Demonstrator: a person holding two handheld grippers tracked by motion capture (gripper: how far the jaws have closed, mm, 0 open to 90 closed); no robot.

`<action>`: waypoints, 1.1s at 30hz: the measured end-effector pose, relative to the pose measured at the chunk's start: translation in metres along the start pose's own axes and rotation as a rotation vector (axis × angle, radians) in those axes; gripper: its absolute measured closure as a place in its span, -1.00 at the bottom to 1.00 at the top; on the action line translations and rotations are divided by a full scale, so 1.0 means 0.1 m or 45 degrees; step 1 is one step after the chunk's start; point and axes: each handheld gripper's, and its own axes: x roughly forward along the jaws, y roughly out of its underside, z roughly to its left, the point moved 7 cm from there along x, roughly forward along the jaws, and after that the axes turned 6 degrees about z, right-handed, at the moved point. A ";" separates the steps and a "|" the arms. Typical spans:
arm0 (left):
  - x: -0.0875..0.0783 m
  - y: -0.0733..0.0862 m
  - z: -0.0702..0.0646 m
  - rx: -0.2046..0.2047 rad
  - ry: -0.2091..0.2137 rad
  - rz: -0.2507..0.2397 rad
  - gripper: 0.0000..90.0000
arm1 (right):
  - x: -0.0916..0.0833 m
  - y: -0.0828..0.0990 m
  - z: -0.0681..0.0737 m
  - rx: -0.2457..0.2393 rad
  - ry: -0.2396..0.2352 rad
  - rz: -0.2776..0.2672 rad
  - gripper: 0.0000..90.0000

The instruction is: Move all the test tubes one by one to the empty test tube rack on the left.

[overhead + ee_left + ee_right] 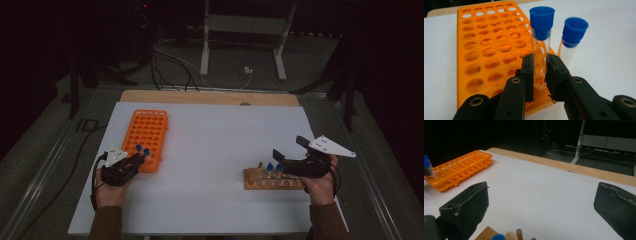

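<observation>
Your left gripper (540,75) clamps a blue-capped test tube (541,47) at the orange rack's (486,50) near corner beside one tube already seated (571,42), while your right gripper (544,205) hangs agape over the wooden rack's (272,180) two remaining tubes

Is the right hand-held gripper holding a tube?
No. The right hand-held gripper stands wide open with bare table between its jaws, above the wooden rack.

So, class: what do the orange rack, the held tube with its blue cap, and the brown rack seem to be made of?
Orange rack: likely moulded plastic, glossy, light glows through it.
Tube in the left claw: clear, glass or plastic; the rack shows through it.
Blue cap: matte plastic, probably.
Brown rack: apparently unpainted wood, with pegs.
</observation>
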 end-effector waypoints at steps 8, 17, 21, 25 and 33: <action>0.05 0.06 -0.02 0.055 -0.027 0.079 0.72 | 0.01 0.01 0.01 -0.005 -0.003 0.007 -0.99; 0.05 0.06 -0.02 0.057 -0.048 0.080 0.61 | 0.01 0.02 0.01 -0.012 -0.004 0.012 -0.99; 0.02 0.06 0.01 0.023 -0.046 0.064 0.33 | 0.00 0.01 0.00 -0.017 0.002 0.010 -0.99; -0.05 0.02 0.02 -0.019 -0.026 -0.001 0.06 | 0.00 0.02 -0.01 -0.019 0.006 0.013 -0.99; -0.18 -0.06 0.00 -0.071 0.014 -0.125 -0.81 | -0.07 0.06 -0.10 -0.015 0.032 0.027 -0.99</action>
